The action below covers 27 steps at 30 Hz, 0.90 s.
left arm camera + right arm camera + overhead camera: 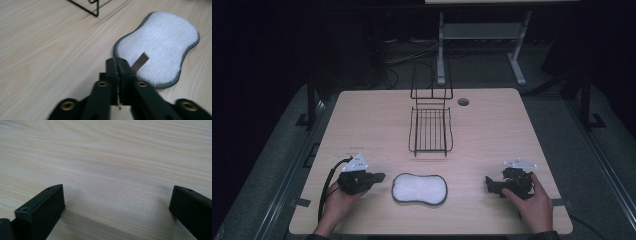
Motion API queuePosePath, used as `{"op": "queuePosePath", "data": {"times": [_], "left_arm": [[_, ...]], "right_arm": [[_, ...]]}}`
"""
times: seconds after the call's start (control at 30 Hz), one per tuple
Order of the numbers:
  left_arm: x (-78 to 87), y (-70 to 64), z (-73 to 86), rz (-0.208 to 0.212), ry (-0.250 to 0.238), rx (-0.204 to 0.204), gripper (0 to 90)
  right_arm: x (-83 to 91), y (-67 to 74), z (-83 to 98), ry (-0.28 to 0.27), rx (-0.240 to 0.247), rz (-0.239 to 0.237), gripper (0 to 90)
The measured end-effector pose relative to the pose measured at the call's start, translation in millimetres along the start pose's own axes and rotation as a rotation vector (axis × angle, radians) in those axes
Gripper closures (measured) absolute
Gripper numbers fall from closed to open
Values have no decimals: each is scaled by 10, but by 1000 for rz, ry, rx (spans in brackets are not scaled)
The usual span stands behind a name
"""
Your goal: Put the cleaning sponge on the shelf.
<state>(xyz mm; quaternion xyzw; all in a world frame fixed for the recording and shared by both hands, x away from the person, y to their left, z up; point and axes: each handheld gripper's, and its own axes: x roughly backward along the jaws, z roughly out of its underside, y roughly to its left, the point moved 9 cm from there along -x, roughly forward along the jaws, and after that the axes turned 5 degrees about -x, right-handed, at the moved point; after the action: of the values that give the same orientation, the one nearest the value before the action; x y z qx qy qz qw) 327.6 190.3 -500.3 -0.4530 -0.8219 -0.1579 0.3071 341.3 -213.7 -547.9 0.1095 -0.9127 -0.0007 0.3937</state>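
Sponge pad (419,188) is looking soft, light, floppy, lying flat on the table (362,120), so I'm favouring its grey rim; left gripper (379,176) clenched empty, right gripper (488,184) released

Bare table (492,135) flanks the pad (419,188); the wire rack (430,129) stands behind it.
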Motion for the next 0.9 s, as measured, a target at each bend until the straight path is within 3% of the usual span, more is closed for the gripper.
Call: {"op": "queuePosePath", "data": {"times": [0.33, 0.5, 0.73, 0.9], "left_arm": [[-257, -129, -260, 86, -12, -28, 895], [-351, -151, -328, 103, -12, -34, 895], [-497, -170, -293, 123, 35, -42, 895], [-501, -190, -238, 125, 59, -47, 895]], "right_arm": [[-3, 0, -3, -1, 1, -1, 0], [-2, 0, -2, 0, 1, -1, 0], [-2, 0, -2, -1, 1, -1, 0], [-2, 0, -2, -1, 1, -1, 0]]}}
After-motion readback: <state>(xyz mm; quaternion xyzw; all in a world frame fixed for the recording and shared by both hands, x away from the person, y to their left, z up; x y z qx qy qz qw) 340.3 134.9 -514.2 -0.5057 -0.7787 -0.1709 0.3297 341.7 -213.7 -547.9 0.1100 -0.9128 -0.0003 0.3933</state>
